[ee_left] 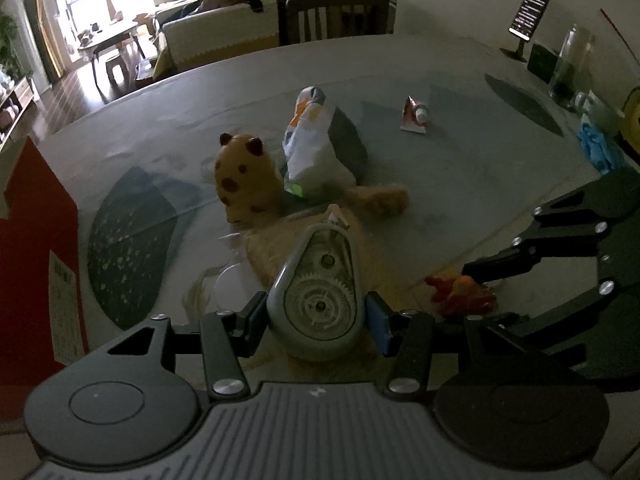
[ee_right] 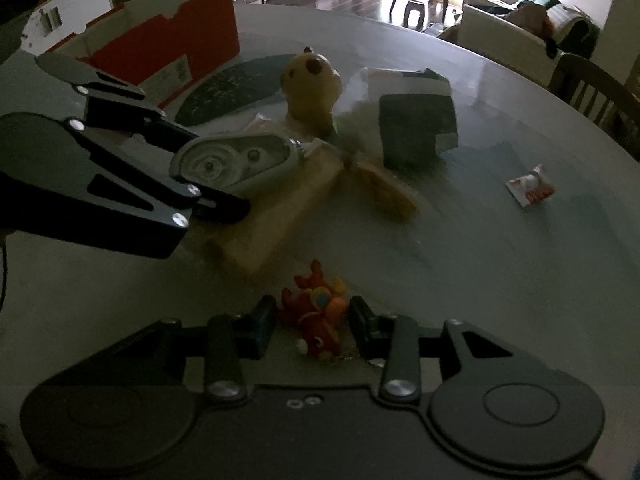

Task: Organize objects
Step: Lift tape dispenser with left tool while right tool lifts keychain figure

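Observation:
My left gripper (ee_left: 316, 320) is shut on a grey teardrop-shaped correction tape dispenser (ee_left: 320, 292) with clear gear wheels, held above a tan furry pouch (ee_left: 276, 256). From the right wrist view the same dispenser (ee_right: 236, 160) sits in the left gripper (ee_right: 212, 172). My right gripper (ee_right: 314, 324) is closed on a small red and orange toy (ee_right: 316, 312), its pads pressing on both sides. That toy (ee_left: 460, 292) also shows at the right gripper (ee_left: 476, 296) low on the right. A yellow spotted plush (ee_left: 244, 176) and a patterned bag (ee_left: 316, 140) stand mid-table.
A red box (ee_left: 36, 260) stands at the left table edge. A small red-white sachet (ee_left: 414, 118) lies farther back. A phone on a stand (ee_left: 528, 12), a glass jar (ee_left: 572, 64) and a blue cloth (ee_left: 600, 148) line the right side. A chair (ee_left: 336, 12) stands behind.

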{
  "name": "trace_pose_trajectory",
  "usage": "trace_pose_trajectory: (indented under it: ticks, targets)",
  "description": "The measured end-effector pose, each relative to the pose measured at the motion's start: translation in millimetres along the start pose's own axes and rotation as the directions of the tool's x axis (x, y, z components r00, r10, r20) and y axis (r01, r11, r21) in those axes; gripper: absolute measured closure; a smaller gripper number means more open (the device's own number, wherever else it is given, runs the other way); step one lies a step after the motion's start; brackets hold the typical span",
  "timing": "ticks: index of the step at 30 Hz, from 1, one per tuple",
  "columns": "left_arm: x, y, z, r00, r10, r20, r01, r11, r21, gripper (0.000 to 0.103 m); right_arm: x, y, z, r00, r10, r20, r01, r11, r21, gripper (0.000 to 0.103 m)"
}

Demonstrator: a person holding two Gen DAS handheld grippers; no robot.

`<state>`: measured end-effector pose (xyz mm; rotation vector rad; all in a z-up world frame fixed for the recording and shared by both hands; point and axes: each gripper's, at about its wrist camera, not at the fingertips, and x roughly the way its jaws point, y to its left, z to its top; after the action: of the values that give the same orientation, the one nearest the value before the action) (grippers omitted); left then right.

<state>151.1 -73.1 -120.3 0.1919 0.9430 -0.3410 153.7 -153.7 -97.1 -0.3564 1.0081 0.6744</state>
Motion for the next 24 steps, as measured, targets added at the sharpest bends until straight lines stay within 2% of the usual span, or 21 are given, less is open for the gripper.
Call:
trace_pose_trajectory:
  ticks: [5, 14, 24]
  targets:
    - [-2.8, -1.2, -2.6, 1.0, 0.005, 0.015, -0.005, 1.0, 0.004, 0.053, -19.2, -3.5, -1.3, 1.0, -0.002, 0.021, 0.001, 0.999, 0.054, 0.064]
    - [-31.0, 11.4, -15.0, 0.996, -0.051, 0.069, 0.056, 0.996, -0.071, 0.053, -64.1, 1.3, 3.1, 0.996, -0.009, 0.083, -0.003, 0.989, 0.149, 0.064]
    - [-76.2, 50.1, -26.3, 0.985, -0.097, 0.143, 0.117, 0.983, -0.14, 0.053, -86.5, 27.9, 34.5, 0.992, 0.003, 0.126, -0.027, 0.982, 0.185, 0.064]
